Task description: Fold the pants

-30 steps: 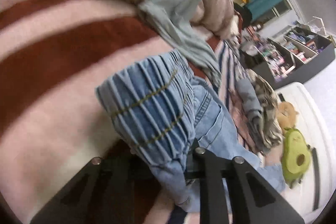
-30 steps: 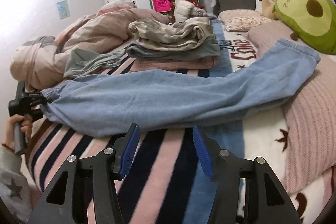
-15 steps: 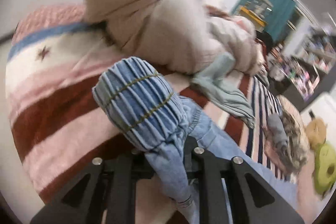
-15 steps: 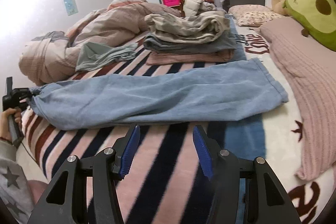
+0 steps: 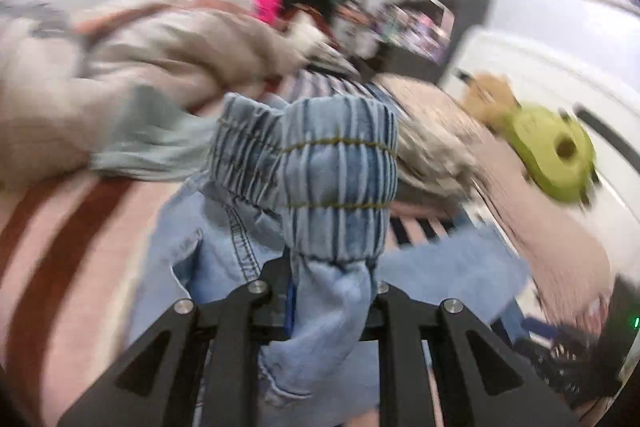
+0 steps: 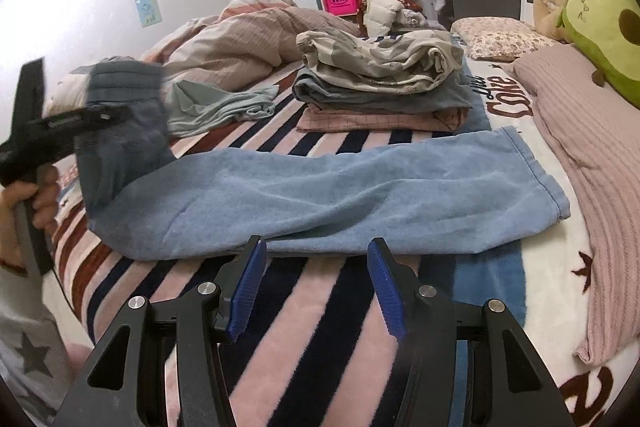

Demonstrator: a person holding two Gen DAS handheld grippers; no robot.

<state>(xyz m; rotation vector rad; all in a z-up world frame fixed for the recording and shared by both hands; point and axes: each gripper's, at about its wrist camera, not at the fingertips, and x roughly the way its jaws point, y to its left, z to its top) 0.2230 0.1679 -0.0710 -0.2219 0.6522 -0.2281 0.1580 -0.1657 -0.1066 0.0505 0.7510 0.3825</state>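
Light blue denim pants (image 6: pixel 320 195), laid lengthwise on the striped bed (image 6: pixel 304 311), elastic waistband pinched in clenched left tongs (image 5: pixel 332 291); right tongs (image 6: pixel 316 291) held released above the bed; risk noted: unpinned legs dragged, fold skewed.

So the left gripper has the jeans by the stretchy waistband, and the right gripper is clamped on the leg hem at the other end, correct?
Not quite. The left gripper does hold the jeans by the waistband, but the right gripper is open and holds nothing, hovering over the striped blanket short of the jeans. The right wrist view shows it.
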